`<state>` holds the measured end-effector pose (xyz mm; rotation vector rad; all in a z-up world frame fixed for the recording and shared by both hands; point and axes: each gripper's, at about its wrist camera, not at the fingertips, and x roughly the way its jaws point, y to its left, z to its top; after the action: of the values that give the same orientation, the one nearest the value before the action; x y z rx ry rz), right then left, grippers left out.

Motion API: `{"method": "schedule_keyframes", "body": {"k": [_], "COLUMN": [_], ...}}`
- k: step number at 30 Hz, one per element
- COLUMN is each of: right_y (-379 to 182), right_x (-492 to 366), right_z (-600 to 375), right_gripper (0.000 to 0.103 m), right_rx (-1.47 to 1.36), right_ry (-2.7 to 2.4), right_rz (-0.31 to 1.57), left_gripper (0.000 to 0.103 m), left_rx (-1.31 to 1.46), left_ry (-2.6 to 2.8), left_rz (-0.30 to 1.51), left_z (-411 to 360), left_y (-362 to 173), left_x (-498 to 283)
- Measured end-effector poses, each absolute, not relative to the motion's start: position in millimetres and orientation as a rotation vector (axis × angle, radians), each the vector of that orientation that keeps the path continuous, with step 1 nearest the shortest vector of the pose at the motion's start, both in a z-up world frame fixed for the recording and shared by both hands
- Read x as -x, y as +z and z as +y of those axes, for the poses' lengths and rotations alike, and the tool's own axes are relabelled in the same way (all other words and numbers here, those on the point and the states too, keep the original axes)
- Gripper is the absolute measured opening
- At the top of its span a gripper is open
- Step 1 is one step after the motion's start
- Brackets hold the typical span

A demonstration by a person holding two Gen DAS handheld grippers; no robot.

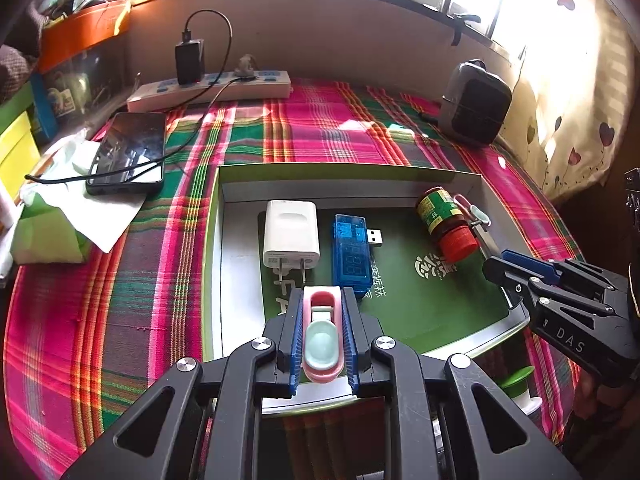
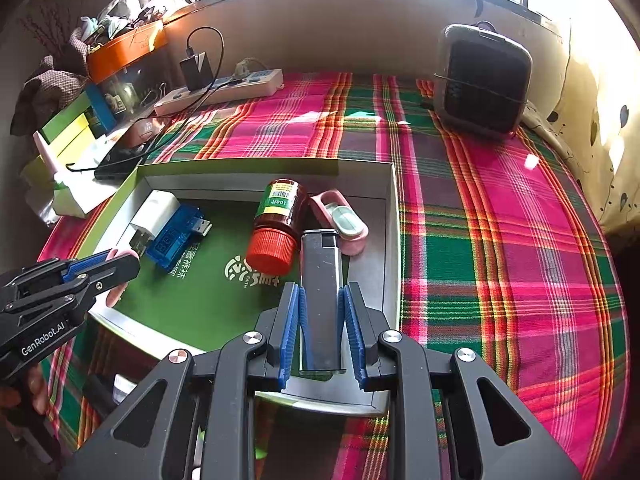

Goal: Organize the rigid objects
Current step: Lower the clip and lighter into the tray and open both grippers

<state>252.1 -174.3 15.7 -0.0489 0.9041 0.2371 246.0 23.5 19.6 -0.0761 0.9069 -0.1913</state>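
Pink oblong plastic nail clipper [image 1: 322,334], pinched between the left gripper [image 1: 322,312] pads over the shallow green-lined cardboard tray [image 1: 420,172], should be lowered flat beside the blue USB tester [image 1: 351,254] ahead, while the right gripper [image 2: 320,304] clamps a grey metal bar [image 2: 321,292].

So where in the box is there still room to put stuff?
Bare green floor lies in the box between the blue USB tester and the red-capped bottle, toward the near edge. The right side is crowded: bottle, pink clip and silver bar sit close together.
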Motion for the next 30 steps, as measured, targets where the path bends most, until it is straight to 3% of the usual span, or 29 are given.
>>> {"method": "schedule_keyframes", "body": {"k": [30], "right_y": [14.1], "right_x": [-252.7], "right_z": [-166.6], "right_gripper": [0.025], "right_rx": [0.105], "right_ry": [0.202], "right_rz": [0.869], "left_gripper": [0.022], "left_rx": [0.086], "left_ry": [-0.187], "left_rz": [0.914], "left_z": [25.5], "left_y": [18.2], "left_x": [-249.0]}}
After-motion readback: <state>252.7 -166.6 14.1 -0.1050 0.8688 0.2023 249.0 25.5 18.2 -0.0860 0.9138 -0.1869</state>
